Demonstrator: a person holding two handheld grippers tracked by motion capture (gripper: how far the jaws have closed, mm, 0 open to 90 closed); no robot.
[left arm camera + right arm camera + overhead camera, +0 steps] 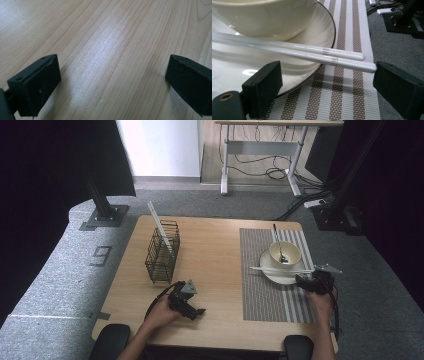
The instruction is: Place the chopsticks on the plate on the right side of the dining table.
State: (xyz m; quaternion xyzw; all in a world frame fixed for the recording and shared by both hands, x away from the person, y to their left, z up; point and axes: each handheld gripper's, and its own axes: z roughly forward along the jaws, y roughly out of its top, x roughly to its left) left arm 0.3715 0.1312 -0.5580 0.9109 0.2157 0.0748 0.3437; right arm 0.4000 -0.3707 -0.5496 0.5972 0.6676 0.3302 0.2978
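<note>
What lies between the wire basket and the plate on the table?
Going by the high view, bare wooden tabletop and then the left edge of the striped placemat separate the wire basket from the plate; nothing stands there.

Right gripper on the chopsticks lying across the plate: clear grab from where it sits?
Probably yes. The right gripper is open, its jaws either side of the chopsticks, whose ends overhang the plate rim above the placemat. Nothing stands between them; the bowl sits behind.

Lab-like recording room, black curtains (60, 160), metal stands (102, 205), cable-strewn desk (262, 150), grey carpet (210, 202)
</note>
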